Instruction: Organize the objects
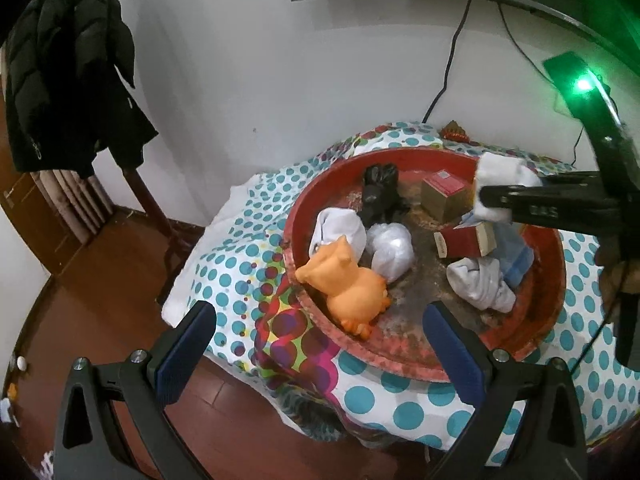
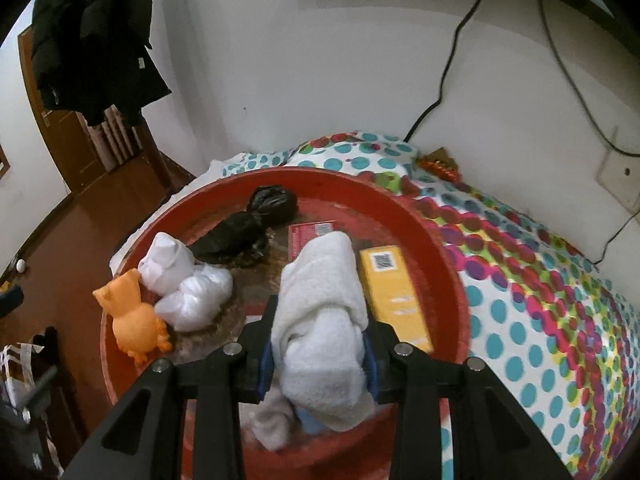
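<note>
plain white wall [image 1: 248, 80] behind, reddish-brown wood floor [image 1: 120, 320], a black puffer jacket [image 1: 68, 68] hanging top left near a brown door [image 2: 60, 136], dark cables [image 1: 452, 52] running down the wall, and a polka-dot cover [image 2: 540, 300] over the furniture

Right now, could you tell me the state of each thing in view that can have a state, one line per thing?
Left gripper: open, holding nothing.
Right gripper: shut on the white fluffy towel, held above the round red basin.
Tied black plastic bag: knotted shut, lying in the basin.
Orange rubber cat toy: lying against the basin rim.
Yellow cardboard box: closed, lying flat.
</note>
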`<state>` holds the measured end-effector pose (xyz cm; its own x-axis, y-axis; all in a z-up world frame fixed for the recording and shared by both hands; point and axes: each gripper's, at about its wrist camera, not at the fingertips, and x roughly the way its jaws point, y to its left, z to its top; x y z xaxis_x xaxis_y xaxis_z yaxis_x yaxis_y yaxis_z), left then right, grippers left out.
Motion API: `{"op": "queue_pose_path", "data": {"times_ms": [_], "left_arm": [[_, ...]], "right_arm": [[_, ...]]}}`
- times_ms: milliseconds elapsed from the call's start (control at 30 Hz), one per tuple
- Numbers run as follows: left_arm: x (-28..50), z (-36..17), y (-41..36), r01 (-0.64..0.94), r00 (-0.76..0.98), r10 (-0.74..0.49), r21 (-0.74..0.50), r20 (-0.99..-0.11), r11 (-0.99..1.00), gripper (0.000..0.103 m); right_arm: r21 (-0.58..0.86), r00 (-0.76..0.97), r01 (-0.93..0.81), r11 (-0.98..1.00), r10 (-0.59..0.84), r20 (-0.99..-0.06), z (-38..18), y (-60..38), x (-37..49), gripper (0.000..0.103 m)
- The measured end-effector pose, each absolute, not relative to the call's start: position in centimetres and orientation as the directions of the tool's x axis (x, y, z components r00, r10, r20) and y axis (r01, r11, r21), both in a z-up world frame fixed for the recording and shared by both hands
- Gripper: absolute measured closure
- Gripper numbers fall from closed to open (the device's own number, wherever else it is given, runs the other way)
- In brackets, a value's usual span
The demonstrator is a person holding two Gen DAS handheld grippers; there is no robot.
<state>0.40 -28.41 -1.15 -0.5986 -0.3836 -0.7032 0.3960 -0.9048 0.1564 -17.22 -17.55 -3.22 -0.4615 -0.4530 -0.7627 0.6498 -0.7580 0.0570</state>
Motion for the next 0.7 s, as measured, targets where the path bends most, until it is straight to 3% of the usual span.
{"op": "queue_pose_path", "data": {"times_ms": [233,300,433,700], "left_arm": [[0.2,-1.6,-28.6,0.405,-0.571,-0.378,0.150,-0.729,-0.902,0.000],[0.1,-1.7,-28.6,0.404,-0.567,-0.373,0.147,-0.734,-0.903,0.000],[-0.1,-1.9,-28.7,0.411,-0.557,-0.376,0.148,-0.740,-0.900,0.000],[-0.1,-2.0,-28.8,0.428,-0.542,-0.369,0.130,-0.755,-0.894,0.000]], "right_arm": [[0.023,-0.470,0.634,-0.773,-0.409,-0.782,-4.2,-20.4,-17.8,0.063],[0.026,-0.463,0.628,-0.778,-0.401,-0.791,-4.5,-20.8,-18.0,0.059],[-0.002,-0.481,0.616,-0.788,-0.374,-0.793,-4.5,-21.3,-17.8,0.040],[-0.026,-0.499,0.608,-0.794,-0.356,-0.790,-2.6,-20.4,-15.9,0.036]]}}
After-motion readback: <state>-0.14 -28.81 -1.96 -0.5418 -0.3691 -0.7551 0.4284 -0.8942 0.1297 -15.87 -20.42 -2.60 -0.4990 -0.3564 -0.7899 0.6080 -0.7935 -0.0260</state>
